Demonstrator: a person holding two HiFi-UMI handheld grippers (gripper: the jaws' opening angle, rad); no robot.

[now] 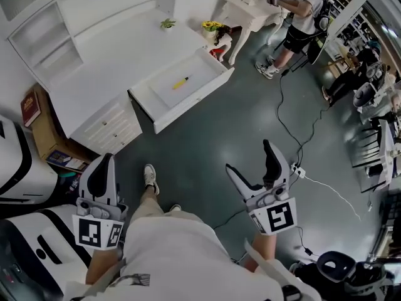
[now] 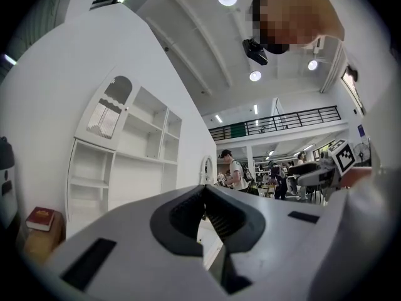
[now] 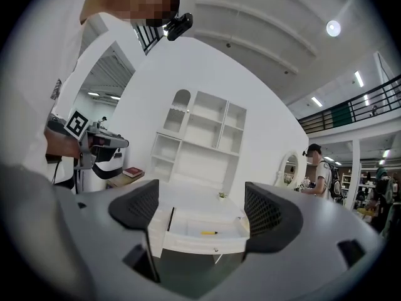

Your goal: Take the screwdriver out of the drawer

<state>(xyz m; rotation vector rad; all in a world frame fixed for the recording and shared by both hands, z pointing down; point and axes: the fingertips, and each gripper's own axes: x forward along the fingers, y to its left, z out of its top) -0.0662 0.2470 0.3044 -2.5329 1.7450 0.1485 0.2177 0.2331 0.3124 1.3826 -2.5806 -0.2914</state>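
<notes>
Indoors, white desk (image 1: 113,55) on grey floor (image 1: 250,121), screwdriver (image 1: 180,82) in open drawer (image 1: 195,101), left gripper (image 1: 105,162) jaws together, right gripper (image 1: 247,155) jaws apart

Screwdriver (image 1: 180,82) in the drawer (image 1: 202,68) before the desk (image 1: 119,55), left tool (image 1: 105,162) and right tool (image 1: 248,155) well short.

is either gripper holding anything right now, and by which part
Nothing is held. The left gripper is shut on nothing, the right gripper is open and empty; the screwdriver lies in the drawer.
</notes>
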